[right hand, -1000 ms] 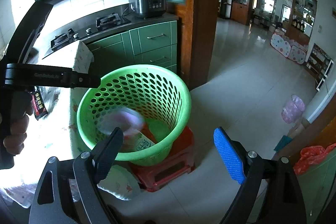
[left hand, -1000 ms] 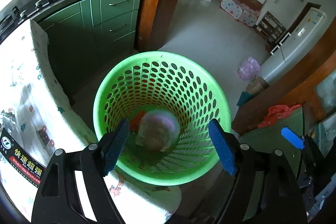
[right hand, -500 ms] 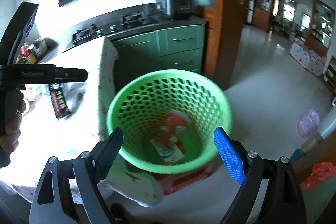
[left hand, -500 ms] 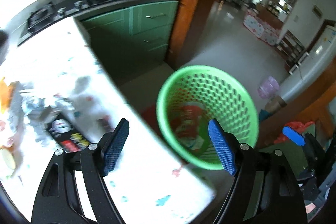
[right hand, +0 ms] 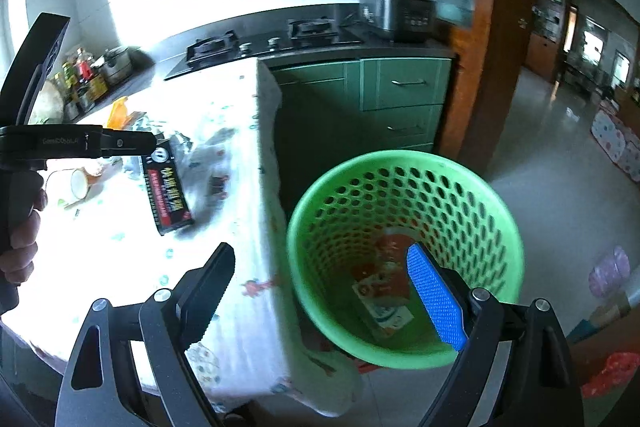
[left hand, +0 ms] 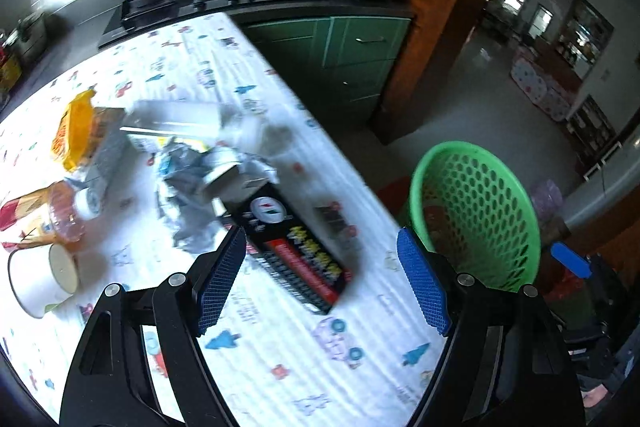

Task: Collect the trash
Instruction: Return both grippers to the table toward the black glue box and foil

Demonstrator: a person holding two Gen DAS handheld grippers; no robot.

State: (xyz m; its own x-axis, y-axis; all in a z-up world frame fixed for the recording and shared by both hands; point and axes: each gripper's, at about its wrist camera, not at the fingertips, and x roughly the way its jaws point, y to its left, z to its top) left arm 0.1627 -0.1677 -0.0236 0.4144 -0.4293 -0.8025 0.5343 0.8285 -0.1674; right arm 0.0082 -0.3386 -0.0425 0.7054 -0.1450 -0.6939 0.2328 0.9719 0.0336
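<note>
The left gripper (left hand: 320, 279) is wide open and holds nothing, above the table (left hand: 280, 367) over a black box (left hand: 296, 247). The right gripper (right hand: 320, 299) is also open and empty, over the green basket (right hand: 500, 227) beside the table. A red carton (right hand: 384, 279) lies inside the basket; more trash (left hand: 192, 163) lies on the table behind the box.

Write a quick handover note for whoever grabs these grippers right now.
Left gripper: open, empty, over the table near the black packet.
Right gripper: open, empty, at the table's edge by the green basket.
Done: a red and white wrapper lies in the basket.
Left: black packet, crumpled foil, yellow bag, bottle and paper cup, all on the table.
</note>
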